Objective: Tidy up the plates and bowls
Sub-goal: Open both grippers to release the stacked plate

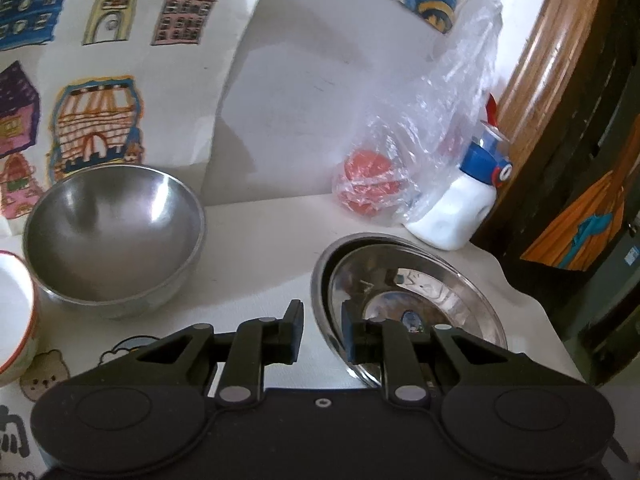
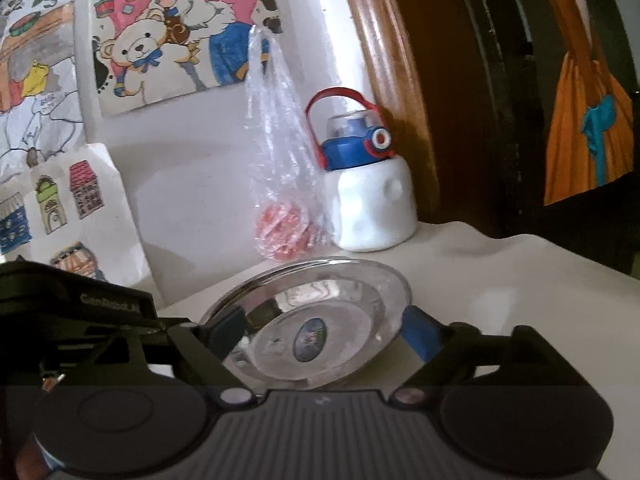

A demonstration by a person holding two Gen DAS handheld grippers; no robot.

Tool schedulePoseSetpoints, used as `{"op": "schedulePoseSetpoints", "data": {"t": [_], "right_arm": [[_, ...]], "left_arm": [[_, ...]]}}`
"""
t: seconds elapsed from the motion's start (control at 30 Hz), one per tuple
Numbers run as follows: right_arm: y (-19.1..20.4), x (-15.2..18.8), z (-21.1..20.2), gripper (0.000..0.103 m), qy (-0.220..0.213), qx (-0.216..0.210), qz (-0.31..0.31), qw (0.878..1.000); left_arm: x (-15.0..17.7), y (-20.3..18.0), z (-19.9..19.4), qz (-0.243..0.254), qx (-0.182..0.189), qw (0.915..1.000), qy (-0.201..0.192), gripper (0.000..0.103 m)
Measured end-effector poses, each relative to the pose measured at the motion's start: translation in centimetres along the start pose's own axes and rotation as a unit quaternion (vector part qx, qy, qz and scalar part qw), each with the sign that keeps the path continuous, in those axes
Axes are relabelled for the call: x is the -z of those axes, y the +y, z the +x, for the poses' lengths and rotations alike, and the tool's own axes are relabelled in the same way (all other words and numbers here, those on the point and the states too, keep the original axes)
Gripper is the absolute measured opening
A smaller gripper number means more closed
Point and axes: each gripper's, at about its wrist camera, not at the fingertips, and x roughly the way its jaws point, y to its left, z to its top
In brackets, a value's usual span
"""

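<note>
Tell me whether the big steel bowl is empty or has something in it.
Empty. The left wrist view looks straight into the steel bowl, upright on the table, and shows only bare metal with reflections.

Bare table point(image 1: 260, 248) between bowl point(image 1: 116, 236) and plate point(image 1: 404, 276); bottle point(image 2: 370, 200) behind.

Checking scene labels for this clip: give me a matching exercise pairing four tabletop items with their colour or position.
Items:
1. steel bowl
2. steel plate
3. water bottle
4. plastic bag

Descriptions:
A. white body, blue lid, red strap
B. clear, holding something red
C. deep and empty, by the house drawings
D. shallow, between the right gripper fingers

Pairs: 1-C, 2-D, 3-A, 4-B
</note>
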Motion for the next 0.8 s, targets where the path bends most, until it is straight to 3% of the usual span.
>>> {"op": "schedulePoseSetpoints", "data": {"t": [0.13, 0.23, 0.4, 0.8], "right_arm": [[-0.3, 0.0, -0.3, 0.096, -0.009, 0.000, 0.011, 1.000], [-0.6, 0.1, -0.8, 0.099, -0.021, 0.003, 0.019, 1.000], [-0.2, -0.2, -2.7, 0.103, -0.047, 0.014, 0.009, 0.999], [2.9, -1.1, -10.6, 0.103, -0.089, 0.002, 0.003, 0.996]], "left_arm": [[-0.1, 0.7, -0.9, -0.004, -0.008, 0.9999, -0.005, 0.027], [-0.1, 1.3, -1.9, -0.007, -0.011, 0.9999, -0.011, 0.035], [0.0, 2.5, -4.7, -0.014, -0.011, 0.9994, -0.031, 0.057], [1.3, 4.2, -13.4, -0.013, -0.001, 0.9962, -0.086, 0.084]]}}
